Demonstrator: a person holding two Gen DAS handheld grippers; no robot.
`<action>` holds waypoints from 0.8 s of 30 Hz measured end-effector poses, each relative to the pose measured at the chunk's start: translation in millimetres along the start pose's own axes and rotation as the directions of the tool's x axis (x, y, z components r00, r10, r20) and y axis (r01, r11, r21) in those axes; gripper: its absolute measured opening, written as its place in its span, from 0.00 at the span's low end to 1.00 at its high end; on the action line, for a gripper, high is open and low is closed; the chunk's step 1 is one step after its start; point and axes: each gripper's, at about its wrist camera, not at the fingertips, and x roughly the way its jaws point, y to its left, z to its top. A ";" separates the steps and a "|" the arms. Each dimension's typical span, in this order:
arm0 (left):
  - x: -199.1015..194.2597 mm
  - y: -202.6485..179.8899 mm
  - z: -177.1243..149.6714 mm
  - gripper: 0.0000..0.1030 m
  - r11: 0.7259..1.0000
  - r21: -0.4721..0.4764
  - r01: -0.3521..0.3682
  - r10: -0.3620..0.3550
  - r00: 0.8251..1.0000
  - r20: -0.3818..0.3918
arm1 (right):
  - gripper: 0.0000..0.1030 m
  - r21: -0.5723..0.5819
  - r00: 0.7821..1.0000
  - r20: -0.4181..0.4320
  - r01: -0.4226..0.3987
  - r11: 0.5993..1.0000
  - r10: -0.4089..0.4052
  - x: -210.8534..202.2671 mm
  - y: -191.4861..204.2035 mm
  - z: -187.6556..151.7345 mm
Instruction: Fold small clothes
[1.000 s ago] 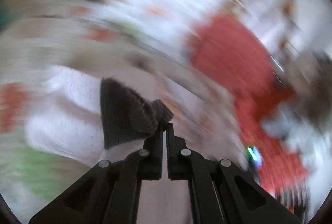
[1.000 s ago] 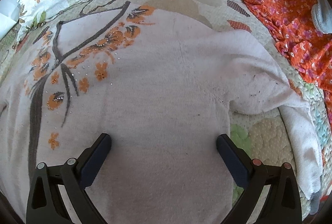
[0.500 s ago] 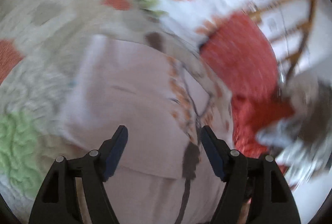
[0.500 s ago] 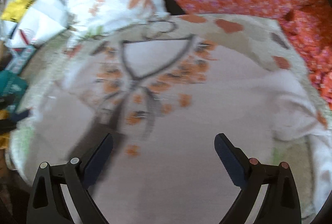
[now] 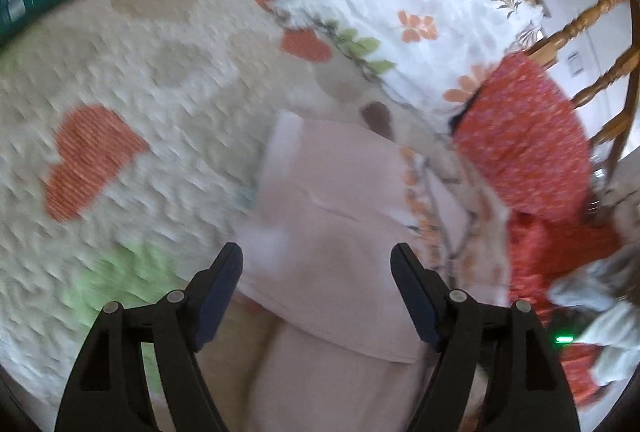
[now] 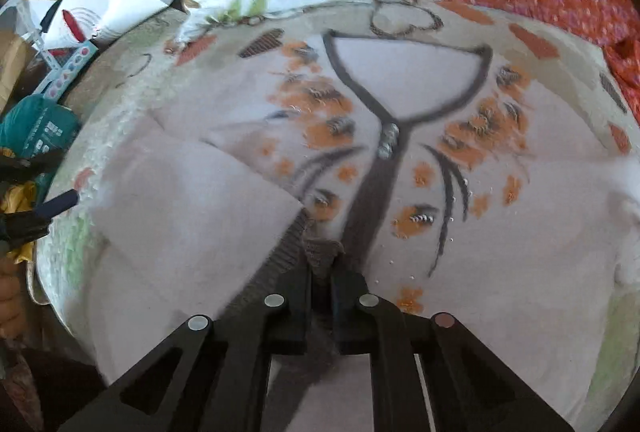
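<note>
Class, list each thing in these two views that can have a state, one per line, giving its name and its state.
Left tongs: open, holding nothing, above the sweater.
Right tongs: shut on the grey cuff.
Sweater: lying face up on the quilt.
Sleeve: folded in across the body.
Grey cuff: pinched, lying on the chest.
Quilt: spread flat.

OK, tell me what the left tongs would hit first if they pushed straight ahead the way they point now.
Most likely the folded sleeve of the pale pink sweater, which fills the gap between the open left tongs. The quilt lies beyond it. The picture is blurred and depth is hard to judge, so this is only a best guess.
</note>
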 end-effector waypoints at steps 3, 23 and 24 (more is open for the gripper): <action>-2.3 1.8 0.8 0.73 1.000 0.015 -0.027 0.026 1.000 0.013 | 0.08 -0.035 0.995 0.099 0.035 0.999 -0.032 -29.7 2.1 8.9; 72.6 -46.0 -40.3 0.74 0.965 0.201 -0.166 0.198 0.969 -0.150 | 0.22 0.435 0.979 -0.053 0.200 0.878 -0.197 -27.2 -201.2 6.6; 75.5 -46.0 -42.6 0.74 0.959 0.215 -0.182 0.218 0.963 -0.159 | 0.27 0.447 0.976 -0.049 0.210 0.869 -0.211 -32.2 -205.7 5.7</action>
